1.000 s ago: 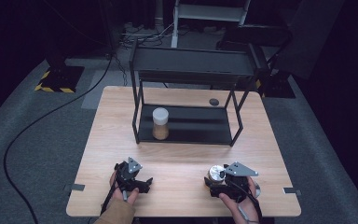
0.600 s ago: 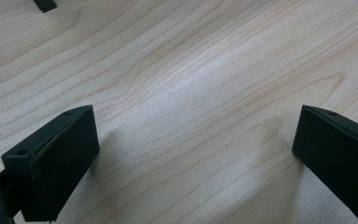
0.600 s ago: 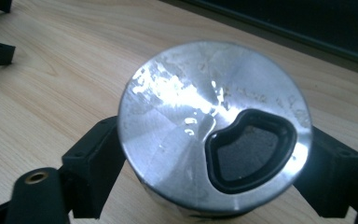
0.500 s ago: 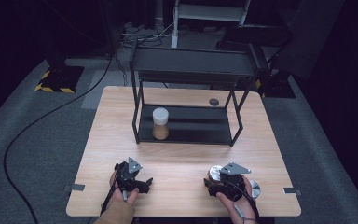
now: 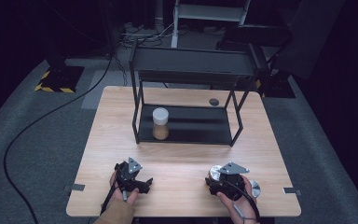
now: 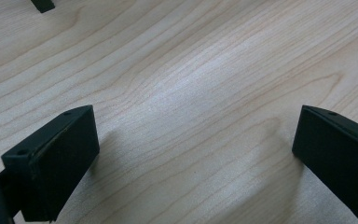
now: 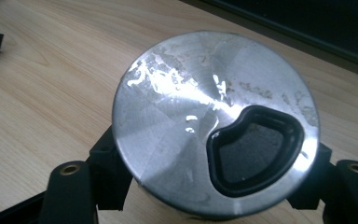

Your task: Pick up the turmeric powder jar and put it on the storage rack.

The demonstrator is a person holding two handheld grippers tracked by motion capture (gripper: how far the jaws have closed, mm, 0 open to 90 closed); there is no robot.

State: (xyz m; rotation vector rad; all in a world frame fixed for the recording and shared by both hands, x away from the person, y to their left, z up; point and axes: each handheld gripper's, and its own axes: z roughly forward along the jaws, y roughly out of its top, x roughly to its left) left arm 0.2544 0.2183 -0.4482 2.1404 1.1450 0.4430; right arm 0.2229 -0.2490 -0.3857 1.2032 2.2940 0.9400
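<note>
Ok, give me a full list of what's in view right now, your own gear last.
table: one, light wood, centre of the high view
rack: one, black metal, two levels, far half of the table
jar: one, white lid, brown contents, on the rack's lower shelf, left part
small disc: one, dark, on the table behind the rack
round metal lid: one, silver with a black-rimmed opening, near right of the table, between the right tongs
second metal disc: one, silver, by the right hand; blurred
left tongs: black, near left, open over bare wood
right tongs: black, just closed on the round metal lid
</note>
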